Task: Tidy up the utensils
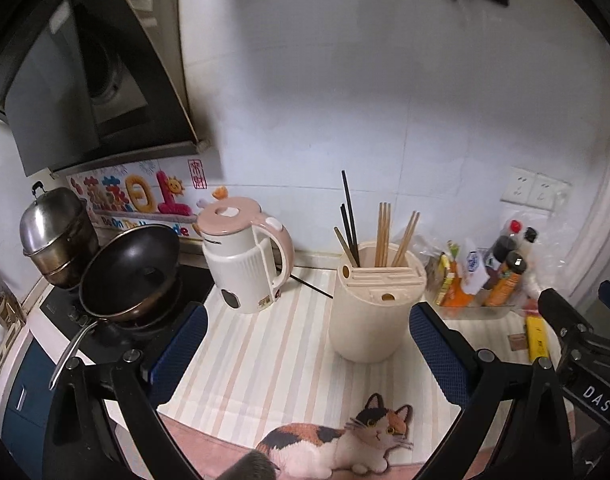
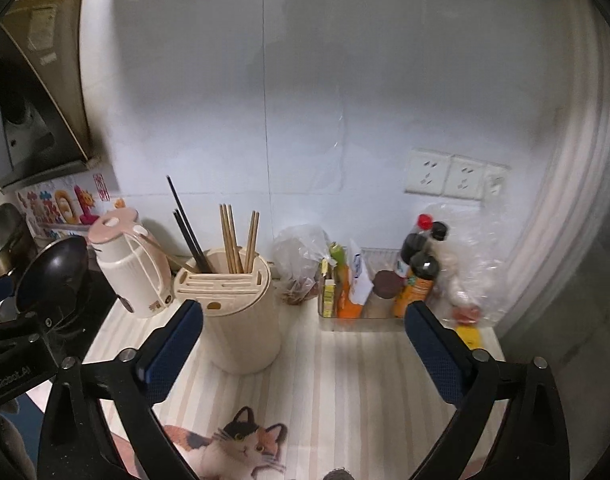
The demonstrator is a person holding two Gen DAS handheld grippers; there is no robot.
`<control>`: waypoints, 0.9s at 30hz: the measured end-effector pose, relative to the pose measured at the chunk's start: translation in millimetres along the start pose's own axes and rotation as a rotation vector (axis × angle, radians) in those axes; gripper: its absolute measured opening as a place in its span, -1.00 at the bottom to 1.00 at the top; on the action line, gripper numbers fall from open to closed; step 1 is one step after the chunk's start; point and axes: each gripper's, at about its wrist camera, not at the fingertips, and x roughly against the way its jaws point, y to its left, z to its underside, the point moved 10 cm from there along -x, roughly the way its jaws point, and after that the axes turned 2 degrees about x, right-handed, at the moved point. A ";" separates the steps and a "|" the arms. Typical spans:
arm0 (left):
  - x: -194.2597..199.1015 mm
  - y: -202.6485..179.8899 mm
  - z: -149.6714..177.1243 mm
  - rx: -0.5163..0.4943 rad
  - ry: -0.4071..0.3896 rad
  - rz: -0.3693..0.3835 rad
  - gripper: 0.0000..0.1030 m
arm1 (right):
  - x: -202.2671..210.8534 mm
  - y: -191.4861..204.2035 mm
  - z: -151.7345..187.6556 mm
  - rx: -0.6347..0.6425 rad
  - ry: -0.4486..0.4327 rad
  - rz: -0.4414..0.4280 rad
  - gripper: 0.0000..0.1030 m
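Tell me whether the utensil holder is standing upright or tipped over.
Upright. The utensil holder stands on its base on the striped mat, chopsticks sticking up from its top slots.

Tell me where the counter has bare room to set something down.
Bare striped mat lies in front of the clear tray of sauce bottles, right of the cream cylindrical utensil holder, and between that holder and the printed cat. Crowded: the pink-lidded cream kettle by the black frying pan, and the bagged back corner.

Beyond the tongs, the chopsticks' lower ends are hidden inside the cream holder; bottle labels are unreadable.
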 end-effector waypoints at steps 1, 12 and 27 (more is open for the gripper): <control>5.5 2.7 1.9 -0.003 -0.004 0.004 1.00 | 12.3 0.4 0.9 -0.005 -0.011 0.007 1.00; 84.6 17.9 38.9 -0.059 -0.017 0.071 1.00 | 124.8 9.2 41.4 -0.052 -0.046 0.067 1.00; 115.9 25.8 57.9 -0.046 0.012 0.072 1.00 | 178.0 10.8 60.5 -0.049 -0.046 0.082 1.00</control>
